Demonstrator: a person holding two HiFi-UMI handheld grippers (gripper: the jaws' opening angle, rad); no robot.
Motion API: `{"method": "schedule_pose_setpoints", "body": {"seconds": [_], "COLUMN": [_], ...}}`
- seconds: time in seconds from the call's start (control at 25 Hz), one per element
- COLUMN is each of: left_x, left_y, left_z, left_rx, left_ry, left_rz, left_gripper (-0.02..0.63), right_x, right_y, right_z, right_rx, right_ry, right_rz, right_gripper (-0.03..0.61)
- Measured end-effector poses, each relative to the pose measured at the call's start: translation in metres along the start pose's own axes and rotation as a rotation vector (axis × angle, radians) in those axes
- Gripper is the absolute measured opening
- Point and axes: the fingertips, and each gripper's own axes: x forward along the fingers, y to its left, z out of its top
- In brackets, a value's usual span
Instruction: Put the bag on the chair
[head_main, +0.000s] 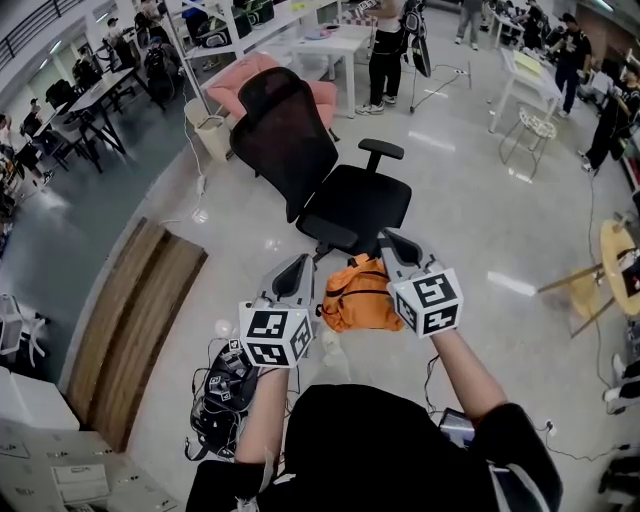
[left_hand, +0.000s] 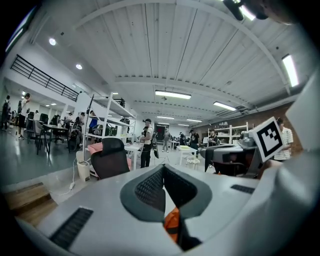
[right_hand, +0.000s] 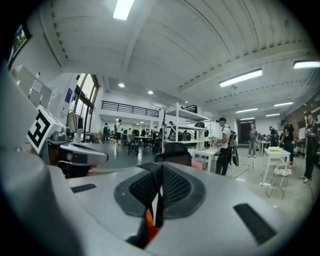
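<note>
My left gripper (head_main: 298, 268) and right gripper (head_main: 393, 243) each pinch the orange bag (head_main: 358, 296) hanging between their fingers, chair (head_main: 350, 205) just beyond (their own views catch only orange slivers).

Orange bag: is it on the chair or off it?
Off it. The orange bag hangs between the left claw and right claw, both shut on it, short of the black chair, whose seat is bare.

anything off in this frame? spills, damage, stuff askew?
Nothing spilled or damaged. The orange bag hangs slumped between the left gripper and right gripper, both shut on it, short of the black chair. Only clutter: a tangle of cables and black gear on the floor at the person's left.
</note>
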Motion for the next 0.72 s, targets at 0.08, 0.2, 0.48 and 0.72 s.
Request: {"method": "schedule_pose_setpoints", "body": {"seconds": [0.08,0.2,0.48,0.72], "left_x": [0.014,0.038,0.097,0.142], "left_y": [0.005,0.016,0.054,0.096], "left_z": [0.002,0.009,0.023,0.041], "left_rx": [-0.002,0.003,0.005,-0.001], "left_ry": [0.001,-0.001,0.012,0.018], "left_rz": [-0.004,-0.009,-0.027,-0.047], "left_gripper": [0.011,0.011,0.011,0.011], "right_x": [0.012,0.036,0.101,0.156], "right_y": [-0.006,-0.016,-0.042,-0.066], "right_z": [0.001,0.006,0.013,0.024], "right_rx": [0.006,0.010,0.007,0.004], "right_ry": [-0.002,-0.007,0.006,0.028], "right_rz": [0.007,0.014,0.016,-0.021], "right_gripper": [0.000,0.000,0.000,0.000]}}
